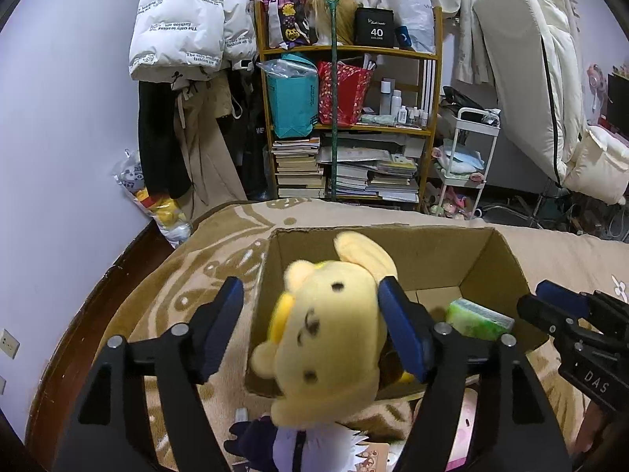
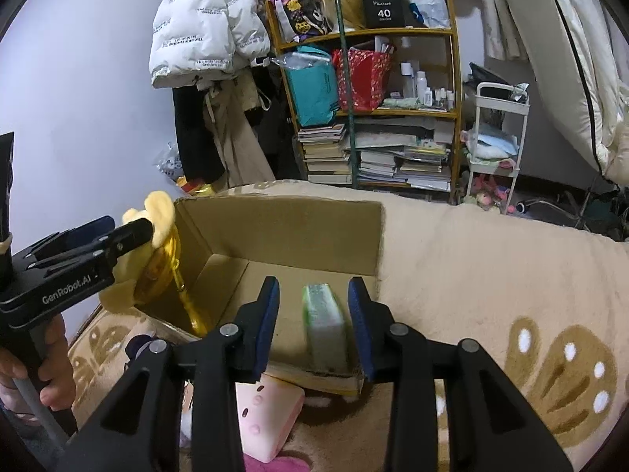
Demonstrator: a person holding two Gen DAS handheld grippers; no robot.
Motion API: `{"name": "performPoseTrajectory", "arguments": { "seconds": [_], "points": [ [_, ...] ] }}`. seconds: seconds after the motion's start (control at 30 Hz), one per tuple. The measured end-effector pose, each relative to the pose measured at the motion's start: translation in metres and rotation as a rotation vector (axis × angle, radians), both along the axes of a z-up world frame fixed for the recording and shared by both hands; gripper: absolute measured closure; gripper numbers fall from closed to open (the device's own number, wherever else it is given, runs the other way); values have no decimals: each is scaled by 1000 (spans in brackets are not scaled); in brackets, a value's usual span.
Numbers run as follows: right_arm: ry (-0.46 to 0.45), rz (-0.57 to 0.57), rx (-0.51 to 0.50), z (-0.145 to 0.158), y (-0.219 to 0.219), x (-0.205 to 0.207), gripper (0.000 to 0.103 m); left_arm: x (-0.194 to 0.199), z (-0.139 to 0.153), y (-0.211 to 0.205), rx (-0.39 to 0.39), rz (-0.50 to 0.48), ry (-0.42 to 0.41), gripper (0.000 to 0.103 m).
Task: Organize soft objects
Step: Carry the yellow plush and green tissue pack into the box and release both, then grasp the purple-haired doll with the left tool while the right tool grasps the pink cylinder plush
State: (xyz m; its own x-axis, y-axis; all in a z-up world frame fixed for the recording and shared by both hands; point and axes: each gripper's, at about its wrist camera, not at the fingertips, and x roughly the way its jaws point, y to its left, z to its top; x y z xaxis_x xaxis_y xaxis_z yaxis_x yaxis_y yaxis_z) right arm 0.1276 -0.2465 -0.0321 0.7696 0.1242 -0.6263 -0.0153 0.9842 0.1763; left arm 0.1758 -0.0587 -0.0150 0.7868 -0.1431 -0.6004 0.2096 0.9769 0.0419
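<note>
A yellow bear plush [image 1: 330, 334] hangs between the fingers of my left gripper [image 1: 310, 326], over the near left edge of an open cardboard box [image 1: 507, 259]. The jaws stand wide and only the right pad [image 1: 401, 326] looks to touch the plush. A green and white sponge [image 2: 324, 322] is in the box, blurred, between the open fingers of my right gripper [image 2: 314, 322] without touching them. The right wrist view shows the plush [image 2: 157, 236] at the box's left wall [image 2: 196, 236] with the left gripper beside it.
The box sits on a beige patterned blanket [image 2: 491, 275]. A pink soft block [image 2: 267, 417] lies just in front of the box. A purple and white plush [image 1: 291, 444] lies below the bear. A cluttered shelf [image 1: 346, 118] and white cart [image 1: 468, 157] stand behind.
</note>
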Motion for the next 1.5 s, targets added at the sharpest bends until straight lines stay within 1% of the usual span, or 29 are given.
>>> {"name": "performPoseTrajectory", "arguments": {
  "seconds": [0.07,0.17,0.2,0.23,0.27,0.3,0.37,0.43,0.47,0.5,0.57,0.63,0.67,0.7,0.73,0.83,0.97,1.07,1.2,1.5],
  "points": [
    [-2,-5,8,1,-2,-2,59,-3,1,2,3,7,-2,23],
    [-5,-8,13,3,-2,-4,58,-8,5,6,-10,16,-9,19],
    [-9,-8,13,4,-2,-5,56,-10,7,8,-13,21,-10,17],
    [-13,-9,13,5,-2,-6,55,-11,8,10,-17,28,-9,13],
    [-17,-13,15,6,-2,-8,49,-13,10,13,-23,35,-10,9],
    [-21,-16,18,7,-1,-10,46,-16,12,16,-30,43,-15,8],
    [-27,-15,23,8,1,-14,44,-21,16,21,-33,52,-23,8],
    [-26,-13,20,9,4,-18,39,-25,19,24,-26,54,-25,7],
    [-26,-13,16,10,5,-21,33,-29,20,26,-19,55,-25,6],
    [-27,-14,13,10,7,-24,29,-32,21,29,-12,59,-27,6],
    [-27,-11,8,12,11,-28,26,-38,24,33,-3,65,-30,6],
    [-31,-9,-3,14,15,-34,20,-45,26,39,1,72,-30,5],
    [-36,-8,-10,16,18,-38,14,-49,26,42,2,78,-27,5],
    [-43,-7,-17,17,20,-41,10,-54,27,46,1,82,-22,5],
    [-48,-5,-26,19,22,-45,9,-57,28,48,0,85,-18,5],
    [-55,2,-47,22,29,-56,0,-67,29,56,-1,93,0,4],
    [-44,8,-63,22,35,-65,0,-81,27,67,-7,114,39,4],
    [-27,22,-93,20,40,-70,0,-86,22,72,-10,126,79,4],
    [-11,37,-105,15,45,-77,0,-92,14,76,9,133,115,4],
    [13,47,-114,7,50,-74,0,-87,-1,74,22,117,159,4]
  ]
}}
